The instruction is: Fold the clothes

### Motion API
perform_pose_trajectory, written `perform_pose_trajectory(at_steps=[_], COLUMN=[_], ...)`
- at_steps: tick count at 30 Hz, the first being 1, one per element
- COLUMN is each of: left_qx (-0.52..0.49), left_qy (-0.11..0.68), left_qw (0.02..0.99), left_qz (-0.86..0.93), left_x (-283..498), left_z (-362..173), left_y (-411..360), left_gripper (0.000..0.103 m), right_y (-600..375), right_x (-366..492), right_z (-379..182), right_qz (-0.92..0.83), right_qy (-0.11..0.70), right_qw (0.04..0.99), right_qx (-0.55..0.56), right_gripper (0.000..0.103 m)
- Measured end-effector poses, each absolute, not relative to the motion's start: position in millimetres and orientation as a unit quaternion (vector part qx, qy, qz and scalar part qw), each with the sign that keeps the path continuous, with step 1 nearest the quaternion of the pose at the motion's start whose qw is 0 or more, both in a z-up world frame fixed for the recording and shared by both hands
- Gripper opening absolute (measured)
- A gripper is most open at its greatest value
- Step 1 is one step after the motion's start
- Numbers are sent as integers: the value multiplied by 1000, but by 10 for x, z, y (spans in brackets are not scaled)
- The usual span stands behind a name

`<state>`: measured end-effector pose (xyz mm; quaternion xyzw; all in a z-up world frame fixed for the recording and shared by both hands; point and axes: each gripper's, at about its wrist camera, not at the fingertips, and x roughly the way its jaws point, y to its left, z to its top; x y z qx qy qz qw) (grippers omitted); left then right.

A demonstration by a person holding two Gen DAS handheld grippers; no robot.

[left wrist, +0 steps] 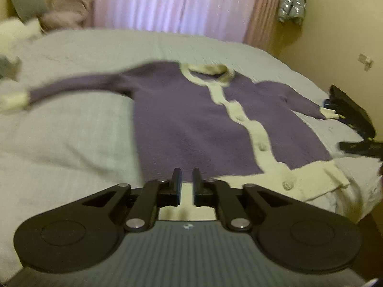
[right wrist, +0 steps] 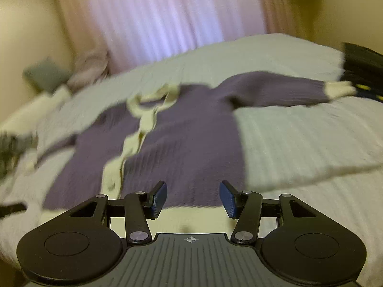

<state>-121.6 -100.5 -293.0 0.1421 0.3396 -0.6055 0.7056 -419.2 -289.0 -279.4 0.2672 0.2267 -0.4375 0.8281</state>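
Purple knit with cream trim: a cardigan (left wrist: 186, 119) lies spread face up on a pale grey bedspread (left wrist: 71, 131), its buttoned cream band running down the middle and both sleeves stretched out to the sides, each ending in a cream cuff. The left gripper (left wrist: 186, 179) hangs just above the cardigan's cream hem with its jaws a narrow gap apart and nothing between them, released rather than clenched. The right gripper (right wrist: 193, 197) hovers over the lower edge of the purple body, jaws standing wide and empty, the blue pads (right wrist: 159, 199) clear of the cloth. Behind the bed hang pink curtains (left wrist: 172, 2). A silver puffer jacket (left wrist: 292, 2) hangs on the cream wall to the right, and grey and pink pillows (left wrist: 47, 9) are heaped at the far left corner. Both views are blurred
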Motion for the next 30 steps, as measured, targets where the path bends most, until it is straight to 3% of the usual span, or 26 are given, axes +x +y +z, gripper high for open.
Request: perform_pose_trajectory(at_steps=[3, 9, 15, 24, 26, 28, 30], left_qx=[181, 162, 208, 296, 285, 259, 246], left_qy=[380, 312, 301, 242, 237, 240, 248], left_qw=[694, 715, 690, 676, 683, 700, 715], left_qz=[-585, -605, -625, -630, -629, -621, -606], left_x=[-1262, -977, -858, -574, -386, -173, 39], left_z=[-3216, -2766, -2925, -3490, -3560, -3550, -3556], left_y=[-1274, -1487, -2626, -4507, -4821, -5115, -5398], left_gripper=[13, 13, 13, 16, 16, 4, 3], right_y=[-3056, -3274, -4047, -5894, -6227, -6560, -6875], right_x=[-3832, -3858, -3273, -1853, -1727, -1602, -1503], right_z=[-3173, -2876, -2922, -3621, -3674, -3726, -3773], right_qz=[-440, -420, -396, -343, -345, -346, -351], right_qy=[327, 307, 307, 382, 367, 351, 334], right_qw=[797, 828, 846, 847, 852, 858, 862], right_qx=[252, 208, 183, 139, 142, 144, 151], right_gripper=[52, 53, 52, 52, 52, 52, 52])
